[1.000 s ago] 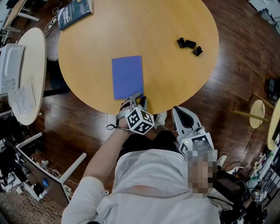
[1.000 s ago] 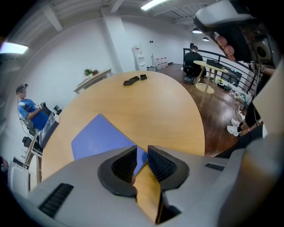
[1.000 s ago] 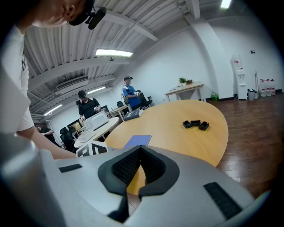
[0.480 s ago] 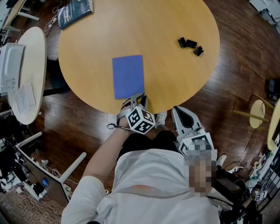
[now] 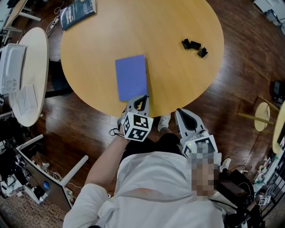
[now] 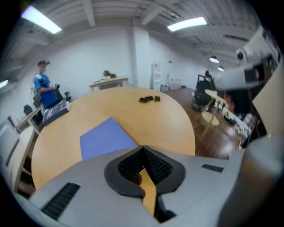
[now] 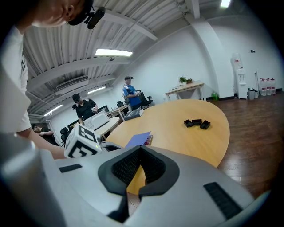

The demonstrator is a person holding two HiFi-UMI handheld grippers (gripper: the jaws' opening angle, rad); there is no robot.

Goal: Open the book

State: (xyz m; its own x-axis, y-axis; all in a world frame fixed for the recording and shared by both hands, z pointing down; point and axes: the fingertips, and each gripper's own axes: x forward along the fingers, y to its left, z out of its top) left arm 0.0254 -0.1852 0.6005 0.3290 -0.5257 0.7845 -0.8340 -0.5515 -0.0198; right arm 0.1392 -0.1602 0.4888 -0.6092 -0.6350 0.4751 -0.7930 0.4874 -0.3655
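Observation:
A closed blue book (image 5: 131, 78) lies flat on the round wooden table (image 5: 178, 80), near its front edge. My left gripper (image 5: 141, 102) hangs at that edge, its tips just short of the book's near right corner, jaws shut and holding nothing. In the left gripper view the book (image 6: 106, 137) lies just beyond the left gripper (image 6: 143, 149). My right gripper (image 5: 187, 118) is lower and to the right, off the table, jaws shut and empty. The right gripper view shows the right gripper (image 7: 141, 149) with the book (image 7: 138, 139) ahead.
Three small black pieces (image 5: 193, 46) sit at the table's far right. A dark book (image 5: 76, 12) lies on the far left rim. A white side table (image 5: 26, 75) with papers stands at left, and a stool (image 5: 262, 116) at right. People stand in the background.
My left gripper has turned slightly, its marker cube shifting left while its tips stay at the table edge. The book and my right gripper have not moved.

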